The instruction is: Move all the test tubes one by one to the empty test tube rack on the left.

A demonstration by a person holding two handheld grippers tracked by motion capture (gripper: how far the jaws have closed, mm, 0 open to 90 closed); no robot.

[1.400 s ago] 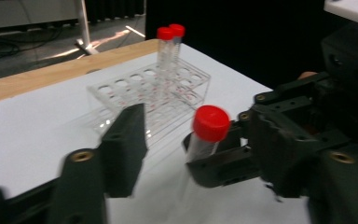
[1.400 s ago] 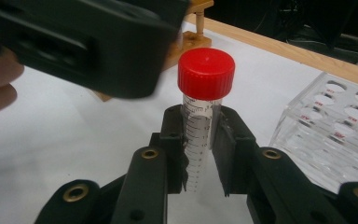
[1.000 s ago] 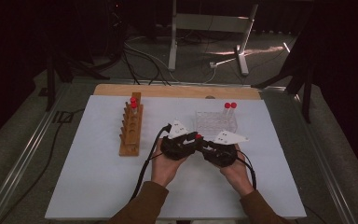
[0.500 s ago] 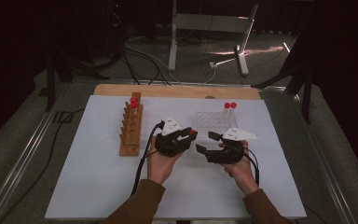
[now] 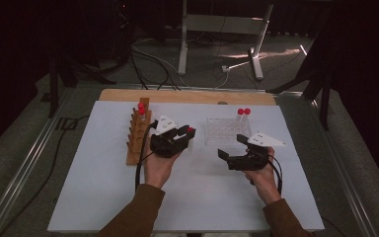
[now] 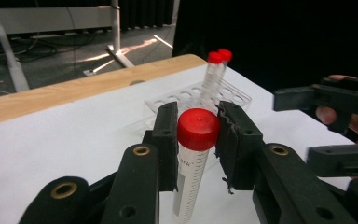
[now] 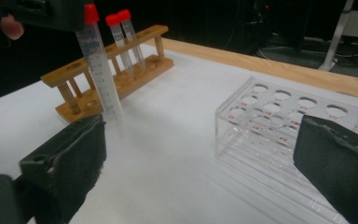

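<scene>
**Red-capped tube pinched in the left gripper, right gripper spread wide**

A red-capped tube (image 6: pixel 193 158) is clamped between the two black jaws of the left gripper (image 5: pixel 183 134), the pads pressing just below the cap on either side. The tube is held upright, clear of the white tabletop (image 5: pixel 103 197), and its printed scale is seen down its clear wall. In the high view this gripper is found near the middle of the tabletop, just to the right of the wooden rack (image 5: pixel 137 139), with the red cap showing at its tip.

The jaws of the right gripper (image 5: pixel 232 151) have just been opening and are now held spread wide, with nothing between them; bare tabletop is seen in the gap in the right gripper view. This gripper is held near the front of the clear plastic rack (image 7: pixel 279 121), toward the right half of the tabletop, and is kept apart from the left gripper.

The wooden rack is placed along the left part of the tabletop, its far end toward the back edge; two red-capped tubes (image 5: pixel 141 110) are stood in that far end. The clear plastic rack is set right of centre, nearer the back edge, and two more red-capped tubes (image 5: pixel 244 117) are stood upright at its far right corner. A strip of bare wood (image 5: pixel 128 95) is seen along the back edge, beyond the white surface.
</scene>
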